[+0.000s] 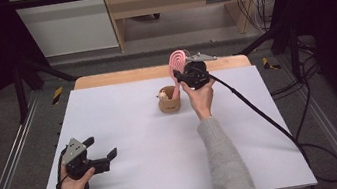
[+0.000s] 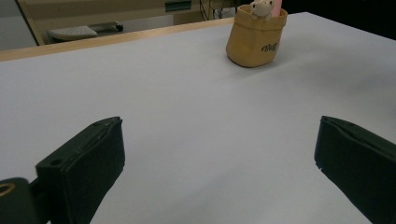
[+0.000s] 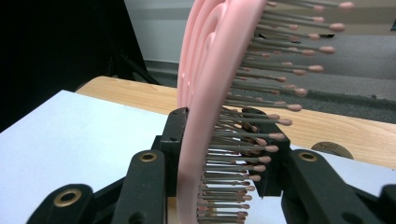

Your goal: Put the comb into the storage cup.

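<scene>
A pink hairbrush (image 1: 178, 60) stands upright above a tan fabric pouch (image 1: 170, 103) at the middle back of the white table (image 1: 143, 174). My right gripper (image 1: 177, 77) is shut on the brush's head, and in the right gripper view its jaws clamp the pink back and the bristles (image 3: 205, 93). The brush's handle (image 2: 277, 7) reaches down into the pouch (image 2: 255, 39), beside a small plush toy (image 2: 259, 7). My left gripper (image 1: 101, 147) rests low at the table's front left. It is open with bare table between its jaws (image 2: 219, 158) and points toward the pouch.
A black cable (image 1: 260, 111) trails from the right gripper across the table's right side and off its edge. A wooden strip (image 1: 153, 72) borders the table's far edge. Metal rails (image 1: 10, 163) run along both sides, and wooden furniture stands behind.
</scene>
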{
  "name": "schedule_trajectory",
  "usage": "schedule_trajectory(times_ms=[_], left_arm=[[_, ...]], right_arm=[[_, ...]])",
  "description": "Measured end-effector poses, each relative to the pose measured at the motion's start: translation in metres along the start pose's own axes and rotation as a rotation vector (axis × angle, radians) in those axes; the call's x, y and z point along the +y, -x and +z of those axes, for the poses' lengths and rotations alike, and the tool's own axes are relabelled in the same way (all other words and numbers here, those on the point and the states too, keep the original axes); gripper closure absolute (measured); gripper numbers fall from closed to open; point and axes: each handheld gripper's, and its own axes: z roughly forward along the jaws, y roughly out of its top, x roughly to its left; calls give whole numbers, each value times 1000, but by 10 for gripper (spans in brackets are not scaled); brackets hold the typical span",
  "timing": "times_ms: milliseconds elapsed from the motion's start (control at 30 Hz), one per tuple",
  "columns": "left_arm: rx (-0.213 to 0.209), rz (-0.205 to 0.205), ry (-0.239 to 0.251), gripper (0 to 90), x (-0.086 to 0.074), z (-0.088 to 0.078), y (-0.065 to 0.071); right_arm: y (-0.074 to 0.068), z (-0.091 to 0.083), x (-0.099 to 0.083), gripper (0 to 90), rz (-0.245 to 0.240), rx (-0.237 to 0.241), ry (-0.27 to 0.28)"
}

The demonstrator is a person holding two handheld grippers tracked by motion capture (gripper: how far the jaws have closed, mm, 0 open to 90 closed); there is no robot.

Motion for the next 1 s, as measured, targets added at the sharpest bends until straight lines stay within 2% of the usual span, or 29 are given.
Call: schedule_trajectory(times_ms=[733,1000], left_arm=[[-1,1,0,17,0,0,0],[-3,2,-1,18,0,0,0]], right_arm=[[3,0,0,599,-25,-6,11],[2,-1,1,558,-30,-9,17]])
